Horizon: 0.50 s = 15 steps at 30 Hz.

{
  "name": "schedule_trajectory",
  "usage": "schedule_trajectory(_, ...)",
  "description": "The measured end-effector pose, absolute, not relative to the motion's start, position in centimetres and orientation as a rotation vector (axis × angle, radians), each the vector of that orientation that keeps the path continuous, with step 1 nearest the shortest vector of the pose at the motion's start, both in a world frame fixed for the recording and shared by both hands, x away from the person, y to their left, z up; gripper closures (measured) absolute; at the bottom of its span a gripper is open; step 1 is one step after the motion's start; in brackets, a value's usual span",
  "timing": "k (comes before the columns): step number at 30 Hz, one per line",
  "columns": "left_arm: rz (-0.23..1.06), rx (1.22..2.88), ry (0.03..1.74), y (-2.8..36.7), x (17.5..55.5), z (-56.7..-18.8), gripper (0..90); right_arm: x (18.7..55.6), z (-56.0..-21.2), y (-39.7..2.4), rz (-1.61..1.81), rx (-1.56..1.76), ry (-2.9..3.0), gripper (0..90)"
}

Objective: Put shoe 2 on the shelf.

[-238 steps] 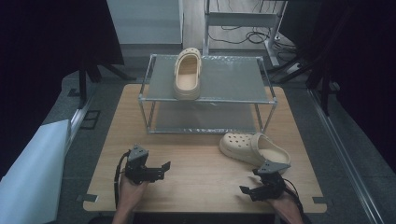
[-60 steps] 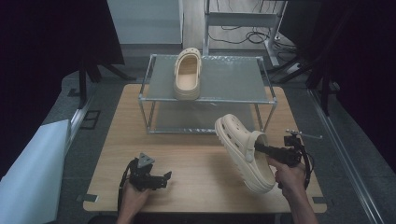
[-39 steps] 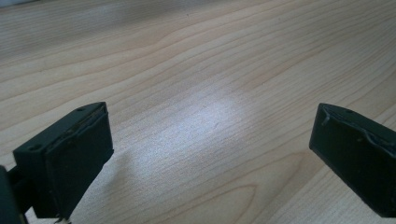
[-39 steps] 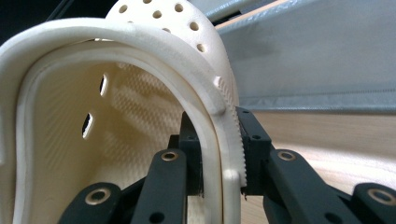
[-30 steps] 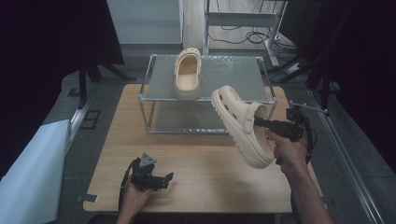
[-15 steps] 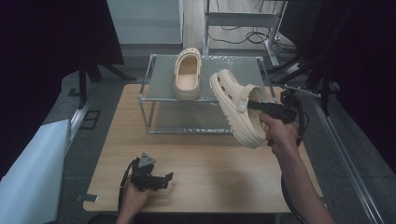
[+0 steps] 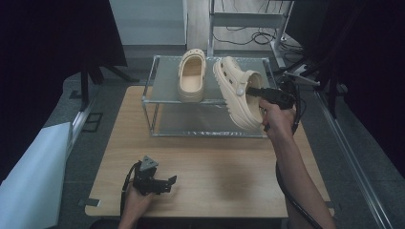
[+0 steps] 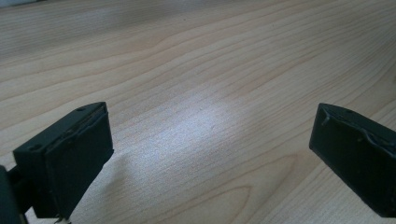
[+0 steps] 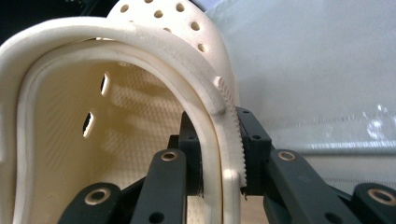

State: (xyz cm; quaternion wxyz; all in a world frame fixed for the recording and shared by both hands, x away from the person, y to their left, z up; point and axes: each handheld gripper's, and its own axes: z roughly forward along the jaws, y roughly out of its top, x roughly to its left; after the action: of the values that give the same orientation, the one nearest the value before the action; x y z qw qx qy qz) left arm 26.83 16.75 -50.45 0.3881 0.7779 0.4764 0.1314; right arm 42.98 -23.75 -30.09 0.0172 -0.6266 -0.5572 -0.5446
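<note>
My right gripper (image 7: 253, 90) is shut on the side wall of a cream clog (image 7: 235, 90), held tilted on its side in the air over the right part of the rack's top shelf (image 7: 167, 71). In the right gripper view the clog's rim (image 9: 205, 98) is pinched between the two black jaws of the right gripper (image 9: 222, 154). A second cream clog (image 7: 192, 75) lies flat on the top shelf, toe pointing away. My left gripper (image 7: 168, 181) rests low at the table's near left, open, with bare wood between its jaws; the left gripper (image 8: 210, 144) looks down on the tabletop.
The metal-framed rack (image 7: 155, 114) with two translucent shelves stands at the far half of the wooden table (image 7: 210, 171). A white sheet (image 7: 28, 176) lies on the floor at the left. A shelf unit and cables (image 7: 248, 21) stand behind the rack.
My right gripper has picked the clog up from the table's right side and carried it up and away to the rack's top shelf. The left gripper has stayed near the front edge.
</note>
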Motion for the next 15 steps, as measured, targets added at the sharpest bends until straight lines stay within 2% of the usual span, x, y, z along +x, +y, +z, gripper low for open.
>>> schedule_trajectory(15, 0.323, 1.961, 1.21, 16.9, 26.8, -50.3, 0.0, 46.9, -29.7, -22.2, -1.722, -2.07, -1.656, 74.8)
